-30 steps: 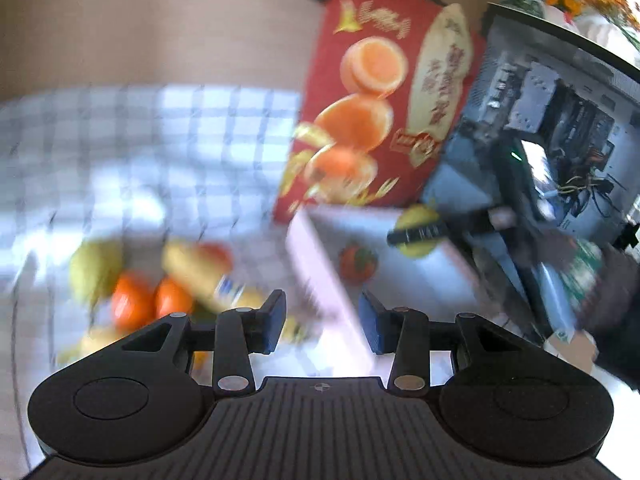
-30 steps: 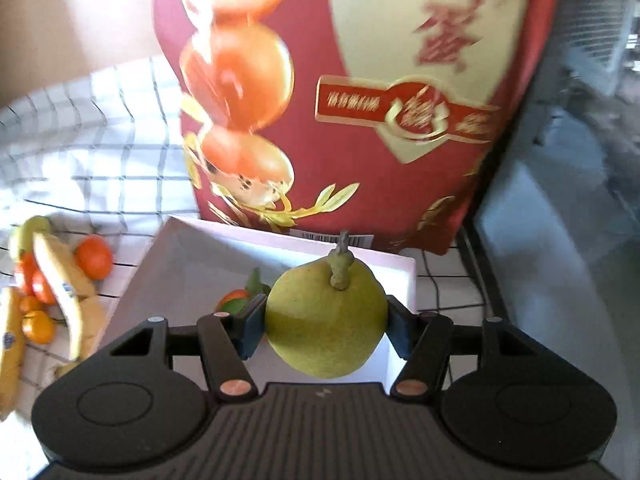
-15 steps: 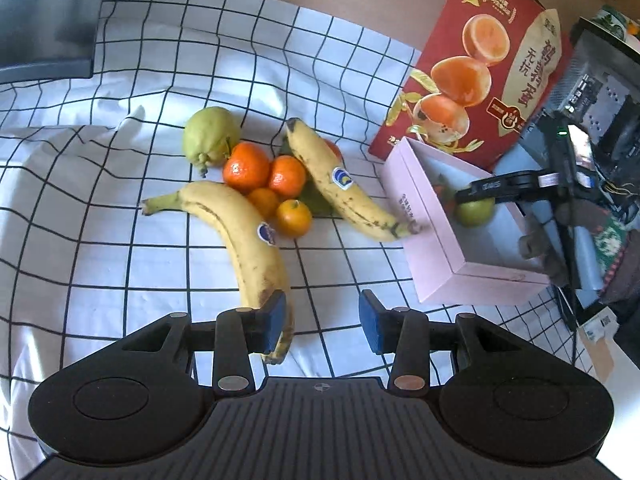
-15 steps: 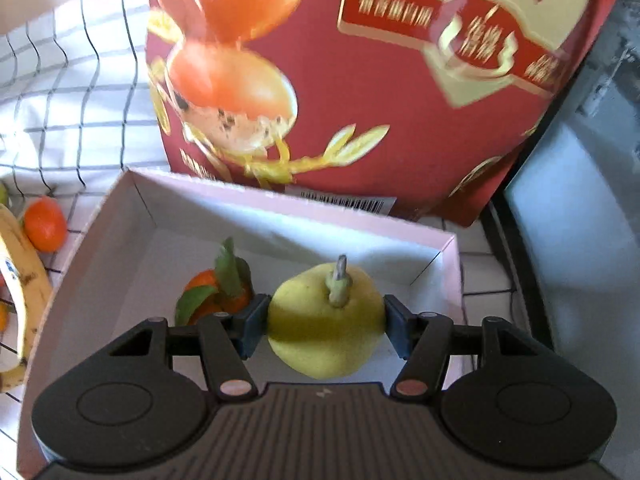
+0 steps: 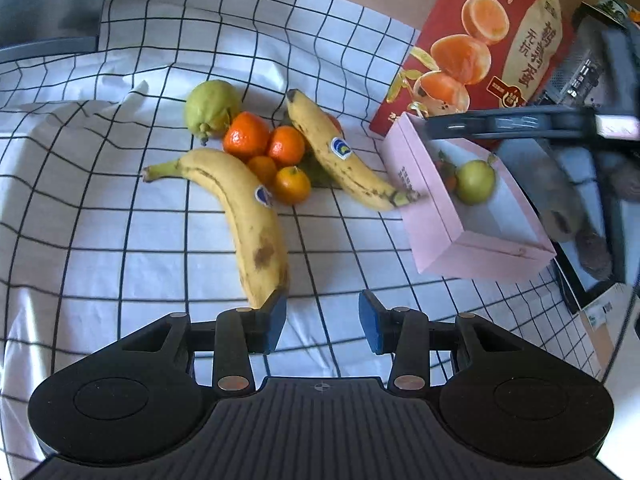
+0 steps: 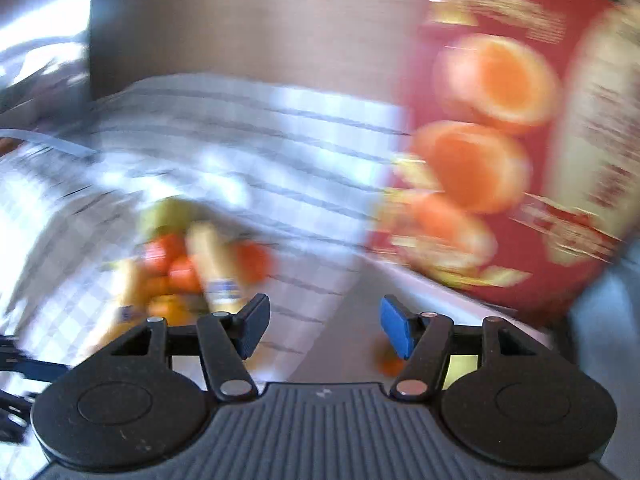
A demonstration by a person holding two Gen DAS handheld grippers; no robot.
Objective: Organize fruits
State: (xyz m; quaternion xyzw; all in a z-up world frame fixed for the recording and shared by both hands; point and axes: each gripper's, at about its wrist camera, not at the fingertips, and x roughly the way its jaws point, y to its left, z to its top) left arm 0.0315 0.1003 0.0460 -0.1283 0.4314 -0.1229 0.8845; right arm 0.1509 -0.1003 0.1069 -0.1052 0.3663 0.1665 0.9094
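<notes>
In the left wrist view a pink box (image 5: 432, 216) holds a yellow-green pear (image 5: 475, 182) and a leafy tangerine (image 5: 447, 172). Left of it lie two bananas (image 5: 244, 216) (image 5: 340, 152), several tangerines (image 5: 262, 140) and a green guava (image 5: 212, 106) on the checked cloth. My left gripper (image 5: 322, 322) is open and empty above the cloth, its left pad by the near banana's tip. My right gripper (image 6: 322, 330) is open and empty; it also shows in the left wrist view (image 5: 500, 124) above the box's far end. The right wrist view is blurred, with the fruit pile (image 6: 188, 268) at left.
A tall red gift box (image 5: 484, 52) printed with oranges stands behind the pink box. Dark computer hardware (image 5: 592, 72) sits at the far right. A grey object (image 5: 44, 12) lies at the far left. The cloth (image 5: 100, 240) is wrinkled at the left.
My right gripper has let go of the pear into the pink box, opened, and swung up and left. My left gripper pulled back and settled over the cloth near the banana.
</notes>
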